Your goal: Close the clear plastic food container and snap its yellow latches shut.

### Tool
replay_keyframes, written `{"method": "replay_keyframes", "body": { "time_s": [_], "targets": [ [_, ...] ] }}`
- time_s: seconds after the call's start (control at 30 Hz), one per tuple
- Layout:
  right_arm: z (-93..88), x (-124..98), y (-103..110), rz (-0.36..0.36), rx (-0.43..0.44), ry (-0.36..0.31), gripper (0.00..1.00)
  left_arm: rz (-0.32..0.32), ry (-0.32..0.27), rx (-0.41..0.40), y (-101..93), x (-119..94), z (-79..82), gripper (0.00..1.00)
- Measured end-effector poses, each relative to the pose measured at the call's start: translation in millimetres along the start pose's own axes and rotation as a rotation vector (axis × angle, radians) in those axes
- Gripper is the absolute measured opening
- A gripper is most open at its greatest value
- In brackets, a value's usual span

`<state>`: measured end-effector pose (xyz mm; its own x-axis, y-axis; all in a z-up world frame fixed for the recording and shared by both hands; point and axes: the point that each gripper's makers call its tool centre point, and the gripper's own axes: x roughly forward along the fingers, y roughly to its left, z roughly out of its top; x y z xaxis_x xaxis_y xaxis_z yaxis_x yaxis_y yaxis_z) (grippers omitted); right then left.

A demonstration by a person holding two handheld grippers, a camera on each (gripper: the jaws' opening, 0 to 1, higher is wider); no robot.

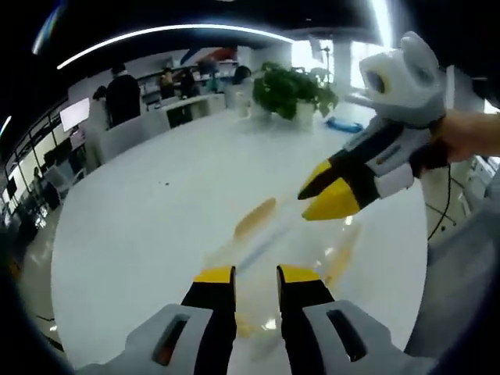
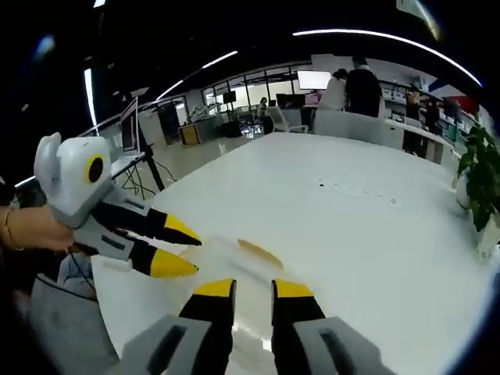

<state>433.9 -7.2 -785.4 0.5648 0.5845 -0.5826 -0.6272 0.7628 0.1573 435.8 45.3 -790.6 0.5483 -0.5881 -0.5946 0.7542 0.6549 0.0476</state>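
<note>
Container (image 1: pixel 289 242) clear, contents indiscernible; yellow latch (image 1: pixel 255 218) visible.

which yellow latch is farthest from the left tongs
The yellow latch on the clear plastic container's far edge; the other yellow latch, on its right side, lies nearer the left tongs.

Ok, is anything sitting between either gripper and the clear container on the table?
Nothing visible does. The clear container with its yellow latch lies on the white table just ahead of the left gripper, and the right gripper hovers over its far side. Both grippers are open and empty.
</note>
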Motion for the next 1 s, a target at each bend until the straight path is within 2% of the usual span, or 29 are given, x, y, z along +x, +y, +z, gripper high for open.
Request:
{"method": "replay_keyframes", "body": {
  "time_s": [0.1, 0.2, 0.43, 0.5, 0.6, 0.73, 0.87, 1.0],
  "targets": [
    [-2.4, 5, 4, 0.025, -0.056, 0.036, 0.15, -0.025, 0.008, 0.043, -4.0, 3, -0.3, 0.22],
    [-1.6, 9, 7, 0.048, -0.084, 0.05, 0.17, -0.034, 0.01, 0.063, -6.1, 3, 0.8, 0.24],
    [-1.1, 15, 10, 0.085, -0.149, 0.086, 0.22, -0.105, 0.02, 0.143, -18.6, 5, -0.8, 0.3],
    [0.4, 16, 9, 0.086, -0.166, 0.087, 0.25, -0.128, 0.023, 0.129, -23.8, 1, 0.6, 0.32],
    [3.6, 17, 7, 0.095, -0.168, 0.082, 0.27, -0.164, 0.016, 0.16, -33.6, -1, 2.6, 0.34],
    [4.7, 21, 5, 0.098, -0.182, 0.096, 0.31, -0.196, 0.048, 0.238, -43.1, 1, -5.7, 0.37],
    [4.0, 24, 7, 0.13, -0.204, 0.122, 0.36, -0.216, 0.065, 0.265, -50.6, 1, -11.3, 0.39],
    [1.0, 28, 7, 0.157, -0.242, 0.159, 0.41, -0.232, 0.109, 0.377, -57.4, 3, -20.9, 0.44]
  ]
}}
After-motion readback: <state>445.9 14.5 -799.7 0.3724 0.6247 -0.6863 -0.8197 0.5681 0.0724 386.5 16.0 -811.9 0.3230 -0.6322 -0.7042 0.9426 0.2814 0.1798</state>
